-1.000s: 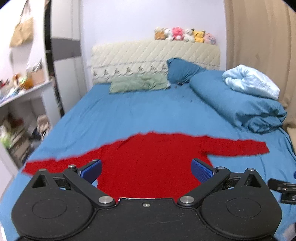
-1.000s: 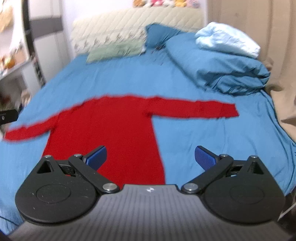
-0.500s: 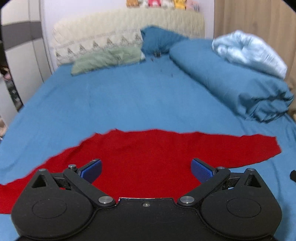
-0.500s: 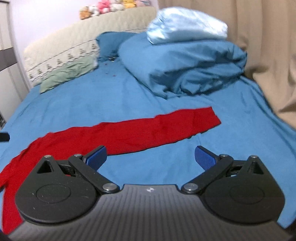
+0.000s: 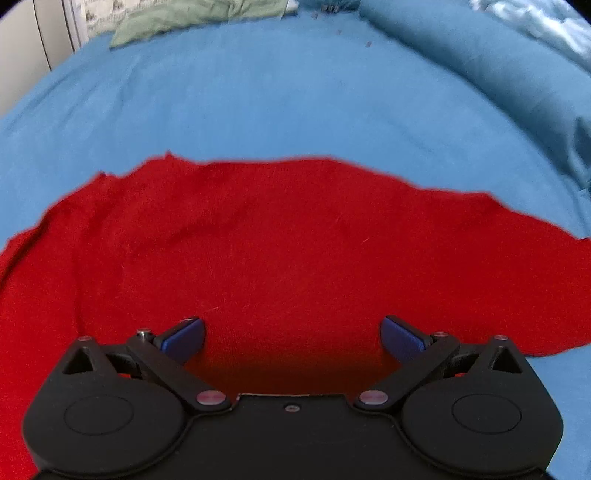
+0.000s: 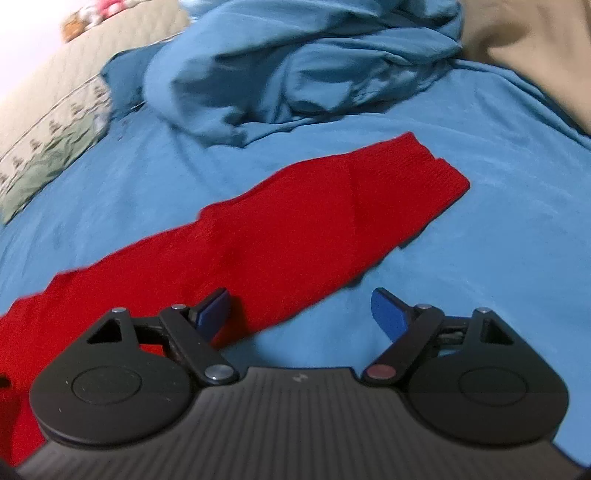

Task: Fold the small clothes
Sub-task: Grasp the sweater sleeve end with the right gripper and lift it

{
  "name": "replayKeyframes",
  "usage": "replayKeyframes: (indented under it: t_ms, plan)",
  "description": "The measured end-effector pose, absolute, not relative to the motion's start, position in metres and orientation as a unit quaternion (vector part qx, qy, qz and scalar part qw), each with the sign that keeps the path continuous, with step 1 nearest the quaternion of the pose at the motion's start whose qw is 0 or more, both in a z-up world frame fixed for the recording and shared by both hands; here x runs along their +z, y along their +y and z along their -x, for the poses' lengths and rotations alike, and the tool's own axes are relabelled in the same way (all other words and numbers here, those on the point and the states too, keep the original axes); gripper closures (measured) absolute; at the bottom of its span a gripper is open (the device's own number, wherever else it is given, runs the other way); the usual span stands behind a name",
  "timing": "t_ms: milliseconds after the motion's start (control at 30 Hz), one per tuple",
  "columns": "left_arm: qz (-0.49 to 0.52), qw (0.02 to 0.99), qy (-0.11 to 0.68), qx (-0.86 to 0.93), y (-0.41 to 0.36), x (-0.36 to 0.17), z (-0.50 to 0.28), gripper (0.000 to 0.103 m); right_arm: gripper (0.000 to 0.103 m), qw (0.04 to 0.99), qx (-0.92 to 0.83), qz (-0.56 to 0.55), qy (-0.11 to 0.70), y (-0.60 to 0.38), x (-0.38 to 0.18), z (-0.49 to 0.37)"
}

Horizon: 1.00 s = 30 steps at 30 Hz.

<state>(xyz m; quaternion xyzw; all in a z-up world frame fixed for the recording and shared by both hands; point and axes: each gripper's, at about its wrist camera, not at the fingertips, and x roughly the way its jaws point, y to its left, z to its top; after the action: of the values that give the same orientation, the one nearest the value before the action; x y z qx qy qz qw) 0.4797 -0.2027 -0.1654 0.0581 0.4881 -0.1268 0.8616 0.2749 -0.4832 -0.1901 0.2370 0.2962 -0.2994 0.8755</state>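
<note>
A red long-sleeved top [image 5: 288, 251] lies flat on the blue bed sheet [image 5: 258, 92]. My left gripper [image 5: 291, 338] is open and empty, low over the middle of the top. In the right wrist view the top's right sleeve [image 6: 314, 221] runs from lower left to its cuff at upper right. My right gripper [image 6: 301, 310] is open and empty, low over the sleeve's near edge, with its left finger [image 6: 214, 310] over the red cloth and its right finger [image 6: 388, 314] over the sheet.
A rolled blue duvet [image 6: 295, 70] lies close behind the sleeve, also at the right in the left wrist view [image 5: 517, 74]. A green pillow [image 5: 192, 14] and a quilted headboard [image 6: 44, 110] are at the far end. A beige curtain [image 6: 535, 44] hangs at right.
Both grippers have dropped and moved forward, close to the cloth. The left went to the top's body, the right swung right to the sleeve. Both stayed open.
</note>
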Motion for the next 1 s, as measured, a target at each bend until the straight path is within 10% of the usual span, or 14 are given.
replayKeyframes:
  t_ms: [267, 433, 1000]
  plan:
    - [-0.075, 0.847, 0.511, -0.125, -0.206, -0.165, -0.488, 0.0, 0.037, 0.85, -0.353, -0.268, 0.283, -0.51, -0.19, -0.292]
    - [-0.075, 0.834, 0.53, -0.131, -0.206, -0.162, -0.498, 0.0, 0.079, 0.845, -0.354, -0.26, 0.305, -0.506, -0.177, -0.3]
    - [-0.032, 0.837, 0.54, -0.087, -0.06, -0.089, -0.495, 0.0, 0.08, 0.939, -0.011, -0.241, 0.247, -0.281, -0.041, -0.404]
